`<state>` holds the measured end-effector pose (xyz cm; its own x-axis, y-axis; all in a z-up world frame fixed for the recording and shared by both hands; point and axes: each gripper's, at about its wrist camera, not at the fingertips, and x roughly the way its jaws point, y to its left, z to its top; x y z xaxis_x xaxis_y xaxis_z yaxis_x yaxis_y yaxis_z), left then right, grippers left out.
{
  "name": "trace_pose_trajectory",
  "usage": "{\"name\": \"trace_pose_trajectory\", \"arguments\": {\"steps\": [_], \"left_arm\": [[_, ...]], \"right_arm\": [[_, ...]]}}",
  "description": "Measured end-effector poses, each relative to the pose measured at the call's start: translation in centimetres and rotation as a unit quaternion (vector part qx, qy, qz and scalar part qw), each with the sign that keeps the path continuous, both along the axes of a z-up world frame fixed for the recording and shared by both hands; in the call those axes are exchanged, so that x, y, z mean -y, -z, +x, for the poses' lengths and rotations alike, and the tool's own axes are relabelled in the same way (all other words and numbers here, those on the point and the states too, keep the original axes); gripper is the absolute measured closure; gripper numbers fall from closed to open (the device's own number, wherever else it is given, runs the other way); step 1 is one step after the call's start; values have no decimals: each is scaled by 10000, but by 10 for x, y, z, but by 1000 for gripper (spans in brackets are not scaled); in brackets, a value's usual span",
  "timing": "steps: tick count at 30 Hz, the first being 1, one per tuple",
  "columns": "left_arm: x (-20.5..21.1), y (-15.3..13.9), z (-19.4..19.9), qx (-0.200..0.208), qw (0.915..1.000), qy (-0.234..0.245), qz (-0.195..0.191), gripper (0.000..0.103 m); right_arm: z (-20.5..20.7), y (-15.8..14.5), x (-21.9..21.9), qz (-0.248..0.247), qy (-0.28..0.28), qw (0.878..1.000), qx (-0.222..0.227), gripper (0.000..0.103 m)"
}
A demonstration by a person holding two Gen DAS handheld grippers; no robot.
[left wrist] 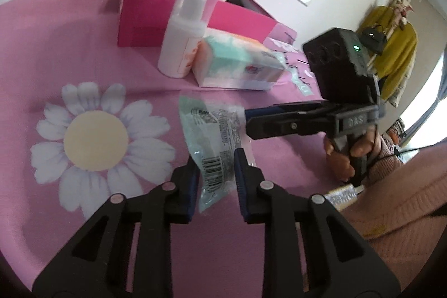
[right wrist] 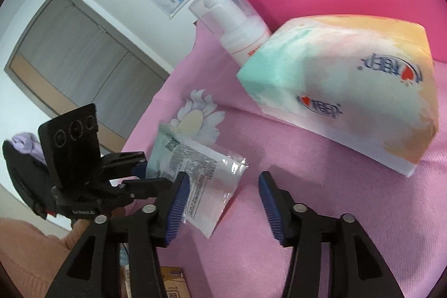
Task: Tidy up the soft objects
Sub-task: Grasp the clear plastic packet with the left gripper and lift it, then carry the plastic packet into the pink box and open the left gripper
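While your left gripper (left wrist: 216,175) is clenched on the near end of the flat clear-and-mint plastic packet (left wrist: 213,141), your right gripper (right wrist: 222,203) stands released beside that packet, which lies on the pink cloth (left wrist: 83,52), near the pastel tissue pack (left wrist: 237,63) and white pump bottle (left wrist: 181,41).

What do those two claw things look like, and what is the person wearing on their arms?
Both are black plastic pistol-grip tools. Each claw, left and right, has two fingers tipped with ribbed blue pads, joined by black linkages with round silver pins. A boxy black camera block with three round lenses and a small green light sits on top. The arms are covered by a fuzzy pink sweater sleeve.
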<state>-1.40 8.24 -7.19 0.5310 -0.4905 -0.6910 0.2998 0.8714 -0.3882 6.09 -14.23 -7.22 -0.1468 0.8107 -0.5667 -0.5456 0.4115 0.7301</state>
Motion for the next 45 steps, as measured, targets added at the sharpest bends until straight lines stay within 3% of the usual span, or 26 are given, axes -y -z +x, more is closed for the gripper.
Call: {"name": "trace_pose_trajectory", "arguments": {"steps": [5, 8, 11, 13, 22, 30, 38, 45], "left_arm": [[-2, -1, -2, 0, 9999, 65, -145, 80], [-1, 4, 5, -175, 9997, -38, -140, 80], [0, 2, 12, -340, 9990, -126, -277, 79], [2, -4, 16, -253, 9992, -135, -262, 79], [18, -63, 48, 316, 9994, 4, -162, 79], [24, -119, 92, 844, 9961, -65, 262, 79], [15, -133, 146, 780, 9954, -288, 474, 77], [8, -118, 182, 524, 9964, -416, 523, 77]], "right_arm": [[-4, 0, -9, 184, -247, 9995, -27, 43], [-11, 0, -15, 169, -391, 9991, 15, 71], [-9, -7, -7, 251, -264, 9993, 70, 86], [-7, -15, -2, 240, -181, 9994, 170, 91], [12, -76, 18, 341, 219, 9947, 941, 92], [50, -128, 25, 496, 569, 9836, 1636, 92], [103, -139, 4, 396, 866, 9781, 1849, 92], [133, -127, -13, 68, 938, 9756, 1983, 92]]}}
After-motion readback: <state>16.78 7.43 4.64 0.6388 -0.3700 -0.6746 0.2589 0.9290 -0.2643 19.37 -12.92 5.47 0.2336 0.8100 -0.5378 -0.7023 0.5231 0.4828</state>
